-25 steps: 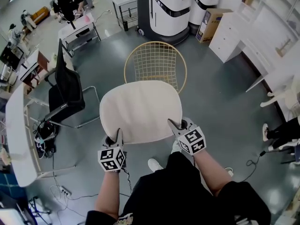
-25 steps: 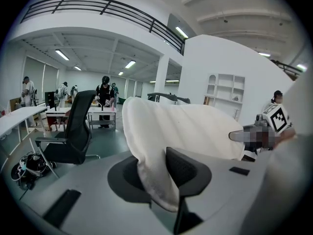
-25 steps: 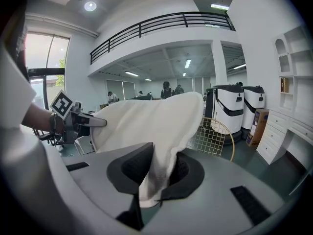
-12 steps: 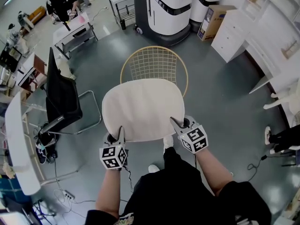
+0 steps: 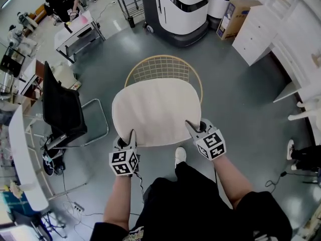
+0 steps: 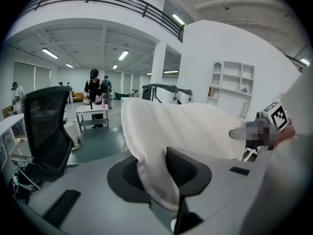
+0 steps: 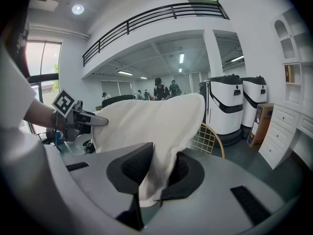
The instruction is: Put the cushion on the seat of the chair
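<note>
With left gripper (image 5: 131, 134) and right gripper (image 5: 192, 127) clenched on its near edge, we have brought the cream ribbed fabric cushion (image 5: 156, 110) up to the gold wire chair (image 5: 161, 68); lowering remains.

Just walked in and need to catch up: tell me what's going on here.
A person grips a cream, rounded fabric cushion by its near edge, the left gripper and the right gripper each shut on the fabric. The cushion hangs in the air over the gold wire-mesh chair, hiding its seat, and is not yet set down.
</note>
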Tool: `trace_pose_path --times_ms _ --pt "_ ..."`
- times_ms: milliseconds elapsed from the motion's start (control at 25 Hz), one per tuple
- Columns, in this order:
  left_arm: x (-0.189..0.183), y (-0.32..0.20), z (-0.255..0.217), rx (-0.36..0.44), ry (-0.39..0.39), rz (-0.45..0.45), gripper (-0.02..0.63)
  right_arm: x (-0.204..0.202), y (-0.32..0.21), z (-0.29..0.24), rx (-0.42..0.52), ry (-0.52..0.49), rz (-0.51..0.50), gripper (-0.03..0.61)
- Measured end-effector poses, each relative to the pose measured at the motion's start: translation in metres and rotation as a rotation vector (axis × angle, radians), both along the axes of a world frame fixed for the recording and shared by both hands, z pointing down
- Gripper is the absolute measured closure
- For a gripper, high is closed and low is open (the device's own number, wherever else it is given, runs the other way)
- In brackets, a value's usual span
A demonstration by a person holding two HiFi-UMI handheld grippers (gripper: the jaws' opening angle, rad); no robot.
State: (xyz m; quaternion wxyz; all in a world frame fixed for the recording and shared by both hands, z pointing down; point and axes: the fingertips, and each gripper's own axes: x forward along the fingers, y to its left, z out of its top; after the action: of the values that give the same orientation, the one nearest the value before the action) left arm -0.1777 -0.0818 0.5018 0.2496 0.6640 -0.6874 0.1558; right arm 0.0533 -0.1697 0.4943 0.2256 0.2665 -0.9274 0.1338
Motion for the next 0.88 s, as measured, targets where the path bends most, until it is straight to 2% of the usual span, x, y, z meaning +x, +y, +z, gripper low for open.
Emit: trace_pose_path --times_ms 400,680,880 --pt "0.012 -0.068 0.035 -0.039 -0.003 0.028 0.500 0.014 -0.060 0.037 -0.017 0.023 0.024 0.512" --pt "0.001 -0.092 0.080 -0.079 0.005 0.054 0.495 0.005 -0.078 0.078 -0.047 0.061 0.059 0.512" --pt "-0.014 -0.107 0.120 -0.087 -0.022 0.081 0.494 -0.011 -0.088 0.123 -0.057 0.096 0.096 0.512"
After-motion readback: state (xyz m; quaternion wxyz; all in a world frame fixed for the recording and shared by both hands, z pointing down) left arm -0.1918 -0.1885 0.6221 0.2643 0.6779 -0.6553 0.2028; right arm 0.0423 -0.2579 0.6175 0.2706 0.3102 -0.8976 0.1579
